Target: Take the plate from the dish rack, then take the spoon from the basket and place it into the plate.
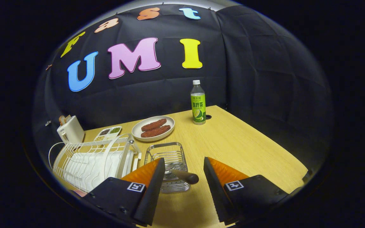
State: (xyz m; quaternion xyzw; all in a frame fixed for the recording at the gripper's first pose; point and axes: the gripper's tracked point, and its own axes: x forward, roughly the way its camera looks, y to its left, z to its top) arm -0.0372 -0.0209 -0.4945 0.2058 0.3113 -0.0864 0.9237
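1. Between the fingers, the gripper (pixel 184 172) stands wide apart, holding nothing; 1 spoon (pixel 184 175) handle pokes out of 1 wire basket (pixel 166 158) just ahead.
2. Left of the basket: 1 white dish rack (pixel 93 158).
3. Far side of the table (pixel 239 148): 1 plate (pixel 138 130) with 2 sausages (pixel 154 128), 1 bottle (pixel 198 103), 1 toaster (pixel 70 129), 1 divided tray (pixel 108 133).

We see a pale wooden bench (pixel 233 145) against a black cloth wall. At its far edge stands an upright bottle (pixel 198 103) with a green label and white cap. Nearer lies an oval dish (pixel 153 128) holding two reddish-brown sausages (pixel 155 128). Beside it sits a divided tray (pixel 107 133) of seasonings, then a cream toaster (pixel 70 129) with bread in its slots.
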